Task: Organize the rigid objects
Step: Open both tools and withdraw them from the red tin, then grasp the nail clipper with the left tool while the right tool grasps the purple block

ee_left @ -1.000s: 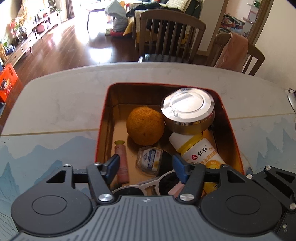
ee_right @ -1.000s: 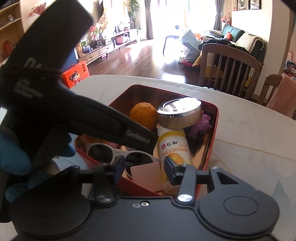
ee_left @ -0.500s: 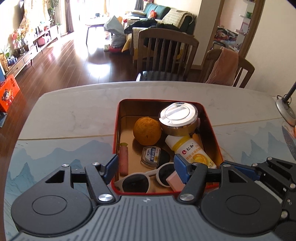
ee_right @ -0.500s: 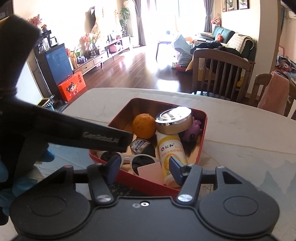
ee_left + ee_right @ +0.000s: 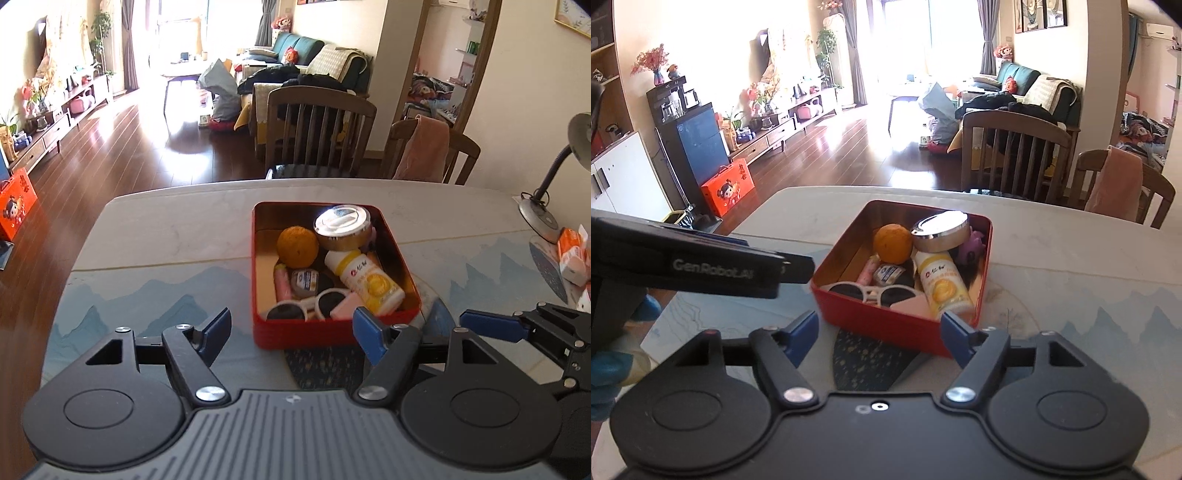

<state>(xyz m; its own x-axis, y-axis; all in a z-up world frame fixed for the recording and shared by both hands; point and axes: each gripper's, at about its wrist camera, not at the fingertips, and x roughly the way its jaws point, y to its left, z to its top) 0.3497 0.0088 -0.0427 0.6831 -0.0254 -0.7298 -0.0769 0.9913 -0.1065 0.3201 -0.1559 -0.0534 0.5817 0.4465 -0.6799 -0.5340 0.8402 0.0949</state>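
Observation:
A red tin box (image 5: 314, 336) (image 5: 871, 317) stands on the table. It holds an orange (image 5: 297, 246) (image 5: 892, 243), a silver round tin (image 5: 341, 225) (image 5: 940, 230), a yellow-and-white bottle (image 5: 365, 280) (image 5: 942, 284), white sunglasses (image 5: 310, 306) (image 5: 871, 291), a pink block (image 5: 343, 308), a pink tube (image 5: 282, 284) and a small jar (image 5: 304, 280). A purple toy (image 5: 973, 245) lies at the back right. My left gripper (image 5: 291, 332) is open and empty, in front of the box. My right gripper (image 5: 879, 334) is open and empty, also in front of it.
The table (image 5: 166, 229) has a blue mountain print. A desk lamp (image 5: 543, 206) and orange-white packets (image 5: 570, 254) are at the right. Two wooden chairs (image 5: 317, 129) stand behind the far edge. The left gripper's body (image 5: 701, 266) fills the left of the right wrist view.
Both grippers have drawn back from over the box, so the box now looks smaller and farther away. Both stayed open and empty. The contents have not moved.

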